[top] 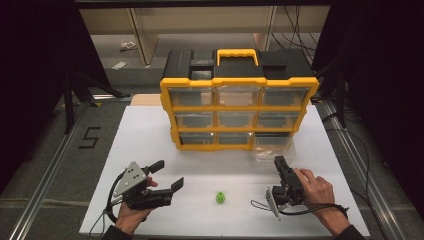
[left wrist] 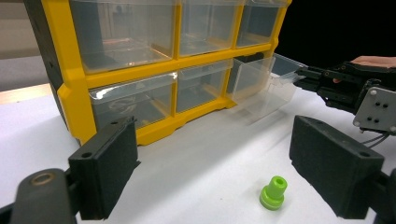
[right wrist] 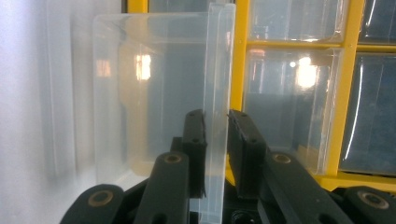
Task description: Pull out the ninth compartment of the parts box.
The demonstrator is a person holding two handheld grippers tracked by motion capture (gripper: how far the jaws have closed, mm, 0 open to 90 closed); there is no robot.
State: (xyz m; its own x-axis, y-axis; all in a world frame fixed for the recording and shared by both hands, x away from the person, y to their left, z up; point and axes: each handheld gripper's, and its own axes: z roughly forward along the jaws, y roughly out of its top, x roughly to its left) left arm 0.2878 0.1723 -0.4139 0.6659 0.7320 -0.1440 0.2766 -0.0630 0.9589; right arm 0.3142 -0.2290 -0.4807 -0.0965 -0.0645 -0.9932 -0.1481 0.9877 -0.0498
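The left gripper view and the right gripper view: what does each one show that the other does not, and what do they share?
The left gripper view has the small green part lying on the white table between the open left tongs, and the person's hand. The right gripper view has the right tongs shut on the clear drawer's front wall, seen from close. Both show the clear drawer pulled out of the yellow organizer.

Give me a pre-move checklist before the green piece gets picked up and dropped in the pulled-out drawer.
1. Left gripper open: ok, fingers spread wide.
2. Green piece between those fingers: not ok, it lies ahead of them on the table.
3. Green piece upright: ok, standing on its wider end.
4. Right gripper holding the clear drawer: ok, fingers clamp its front wall.
5. Drawer pulled out of the yellow cabinet: ok, bottom right one.
6. Drawer empty: cannot tell.
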